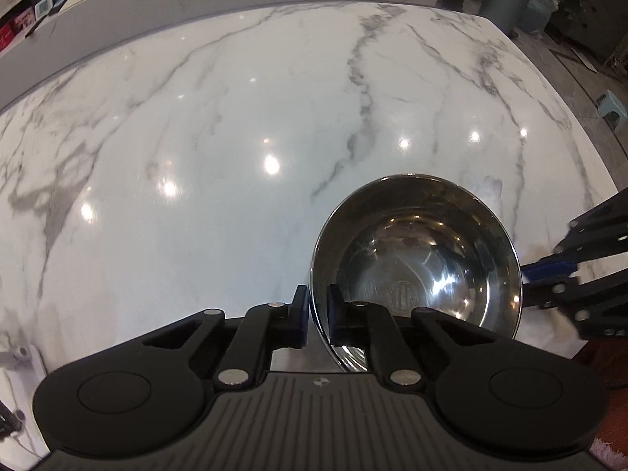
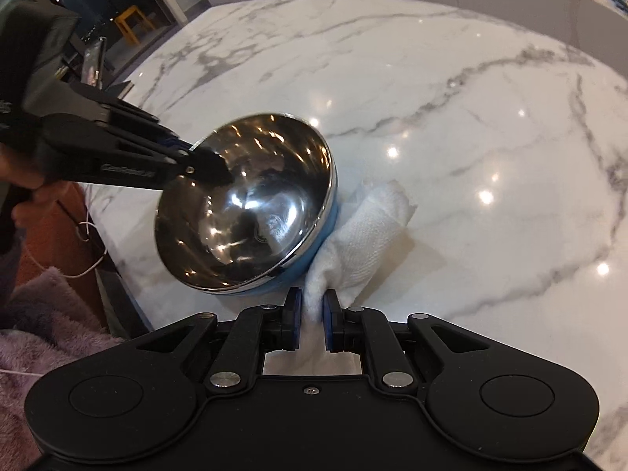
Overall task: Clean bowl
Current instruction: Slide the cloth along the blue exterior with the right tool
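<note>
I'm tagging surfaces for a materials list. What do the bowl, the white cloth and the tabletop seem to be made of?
Bowl: polished metal inside, probably stainless steel, with mirror-like reflections; its outer wall looks light blue, material unclear.
White cloth: soft, matte, with a waffle-like weave; it could be a paper towel or a fabric rag.
Tabletop: glossy white with grey veins, marble or a marble-look slab, mirroring the ceiling lights.

White marble tabletop (image 2: pixel 451 125) w/ grey veins, glossy. On it: crumpled white cloth (image 2: pixel 369 231); tilted steel bowl (image 2: pixel 243 204) beside it.
</note>
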Tool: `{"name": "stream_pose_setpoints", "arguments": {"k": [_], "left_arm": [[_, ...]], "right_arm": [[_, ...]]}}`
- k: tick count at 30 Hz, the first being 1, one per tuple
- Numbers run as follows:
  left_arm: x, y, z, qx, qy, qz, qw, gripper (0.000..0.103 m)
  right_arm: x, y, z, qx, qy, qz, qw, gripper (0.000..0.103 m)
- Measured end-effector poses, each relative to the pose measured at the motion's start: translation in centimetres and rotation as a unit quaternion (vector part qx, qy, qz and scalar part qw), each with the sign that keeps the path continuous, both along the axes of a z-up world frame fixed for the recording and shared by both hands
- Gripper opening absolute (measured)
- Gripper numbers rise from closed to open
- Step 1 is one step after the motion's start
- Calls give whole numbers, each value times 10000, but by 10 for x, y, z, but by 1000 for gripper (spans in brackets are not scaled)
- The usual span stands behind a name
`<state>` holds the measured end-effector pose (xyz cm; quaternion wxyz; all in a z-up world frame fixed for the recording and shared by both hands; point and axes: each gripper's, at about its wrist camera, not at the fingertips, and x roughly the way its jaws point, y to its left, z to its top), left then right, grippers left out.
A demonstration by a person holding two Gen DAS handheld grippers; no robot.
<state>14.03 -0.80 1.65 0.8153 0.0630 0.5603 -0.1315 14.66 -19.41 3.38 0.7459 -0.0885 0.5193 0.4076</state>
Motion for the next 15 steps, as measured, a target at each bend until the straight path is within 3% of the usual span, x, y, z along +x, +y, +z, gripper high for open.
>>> {"name": "stream_pose_setpoints", "arguments": {"k": [7,15], "left_arm": [[1,-2,0,9,-30,-16,10000,8],[2,-1,0,13,-27,-41,10000,8]], "right_arm": [[15,-1,18,76,-139,-44,9999,10],[30,17,-14,-69,56,-129,9999,10]]}}
